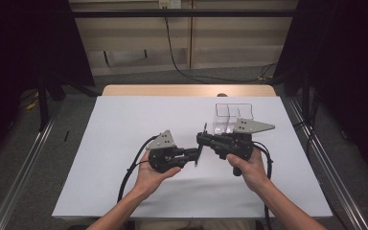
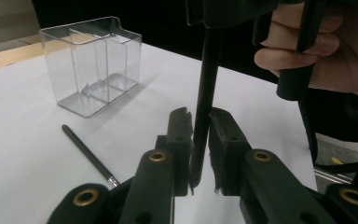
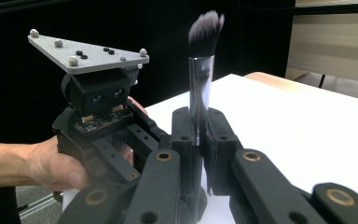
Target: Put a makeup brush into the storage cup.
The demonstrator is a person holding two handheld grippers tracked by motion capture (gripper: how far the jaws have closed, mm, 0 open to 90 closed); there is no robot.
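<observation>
I have the makeup brush [image 3: 200,93] upright between both hand-held grippers: right hand-held gripper [image 3: 199,140] clamped at the ferrule, left hand-held gripper [image 2: 200,140] loosely around the handle tip (light, stiff, slick; bristles best untouched).

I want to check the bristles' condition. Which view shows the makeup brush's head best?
The right gripper view: the brush head stands upright above the right tongs. The left gripper view shows its black handle; the high view shows a thin dark sliver.
</observation>
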